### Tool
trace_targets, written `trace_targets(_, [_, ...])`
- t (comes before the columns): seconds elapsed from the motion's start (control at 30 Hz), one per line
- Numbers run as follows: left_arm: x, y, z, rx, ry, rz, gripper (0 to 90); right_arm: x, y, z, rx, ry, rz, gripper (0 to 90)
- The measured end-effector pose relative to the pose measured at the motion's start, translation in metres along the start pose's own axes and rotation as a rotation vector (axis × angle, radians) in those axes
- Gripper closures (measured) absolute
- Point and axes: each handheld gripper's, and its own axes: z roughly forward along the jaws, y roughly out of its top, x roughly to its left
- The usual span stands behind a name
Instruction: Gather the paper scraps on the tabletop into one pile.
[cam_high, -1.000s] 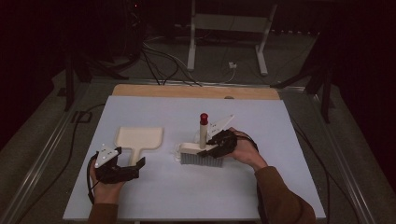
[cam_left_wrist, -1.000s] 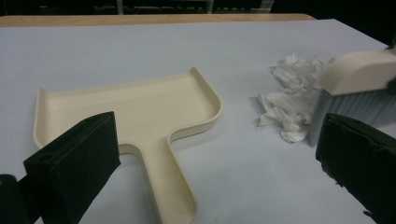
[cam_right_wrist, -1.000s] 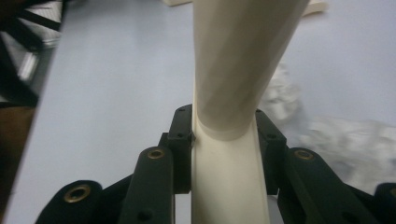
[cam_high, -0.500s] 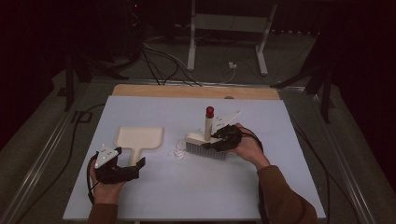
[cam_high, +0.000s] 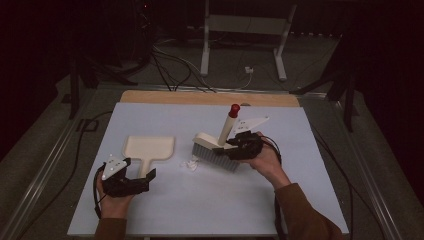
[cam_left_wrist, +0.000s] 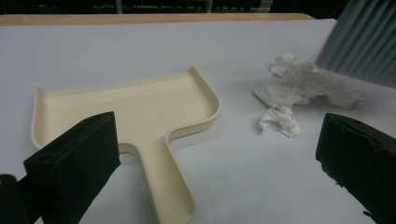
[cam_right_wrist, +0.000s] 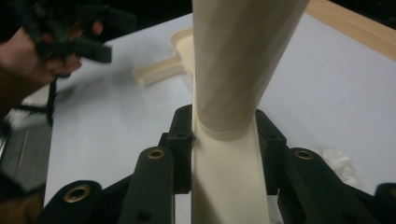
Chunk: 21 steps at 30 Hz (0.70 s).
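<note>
Jaws of my right gripper (cam_high: 231, 148) clamp the cream, red-tipped brush (cam_high: 220, 145) beside crumpled white paper (cam_high: 190, 163), while my left gripper (cam_high: 145, 176) gapes over the cream plastic dustpan (cam_high: 150, 148).

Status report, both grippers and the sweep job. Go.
Right gripper shut on brush. Left gripper open at dustpan handle. Crumpled paper between brush and dustpan, nothing blocking.

Dim lab: cables (cam_high: 170, 60), stand legs (cam_high: 240, 45)

brush (cam_high: 218, 152) – further right, tilted
</note>
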Motion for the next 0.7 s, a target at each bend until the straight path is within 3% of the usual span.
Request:
trace_targets(0.33, [0.002,0.000,-0.002,-0.005,0.015,-0.004,0.4,0.023,-0.001,0.039,-0.044,-0.077,0.182,66.9])
trace_targets(0.43, [0.003,0.000,-0.003,-0.006,0.015,-0.008,0.4,0.036,-0.003,0.055,-0.024,-0.107,0.237,66.9])
trace_targets(0.7, [0.004,0.000,-0.004,-0.007,0.018,-0.009,0.4,0.047,-0.015,0.078,0.037,-0.151,0.294,66.9])
